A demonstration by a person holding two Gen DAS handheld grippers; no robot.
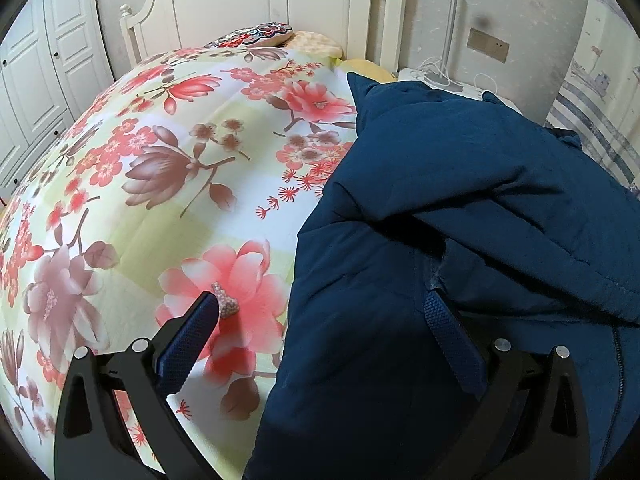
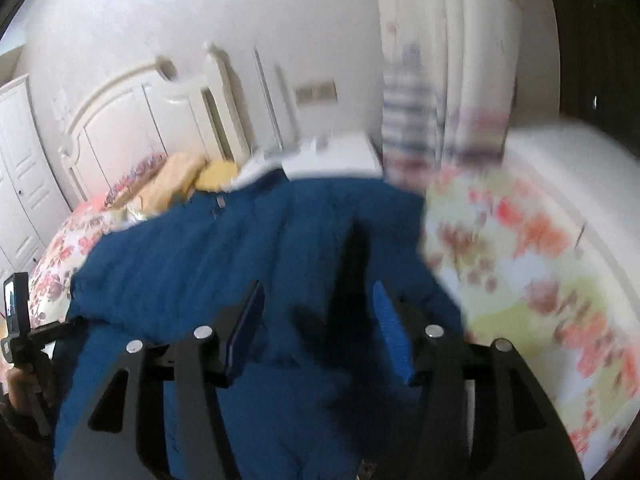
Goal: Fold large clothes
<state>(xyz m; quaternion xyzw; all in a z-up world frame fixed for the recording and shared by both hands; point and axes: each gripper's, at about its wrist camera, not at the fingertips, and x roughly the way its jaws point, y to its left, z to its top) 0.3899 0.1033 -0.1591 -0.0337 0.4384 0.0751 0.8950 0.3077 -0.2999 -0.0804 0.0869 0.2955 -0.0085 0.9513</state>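
A padded dark-blue jacket (image 1: 460, 200) is seen lying on the floral quilted bedspread (image 1: 160, 160) — the left gripper (image 1: 320, 304) is spread wide over its edge, the right gripper (image 2: 316, 300) parted above it, nothing clamped.

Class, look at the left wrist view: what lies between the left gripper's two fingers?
In the left wrist view, the left gripper stands open; between its fingers lie the floral quilt and the left edge of the blue padded jacket.
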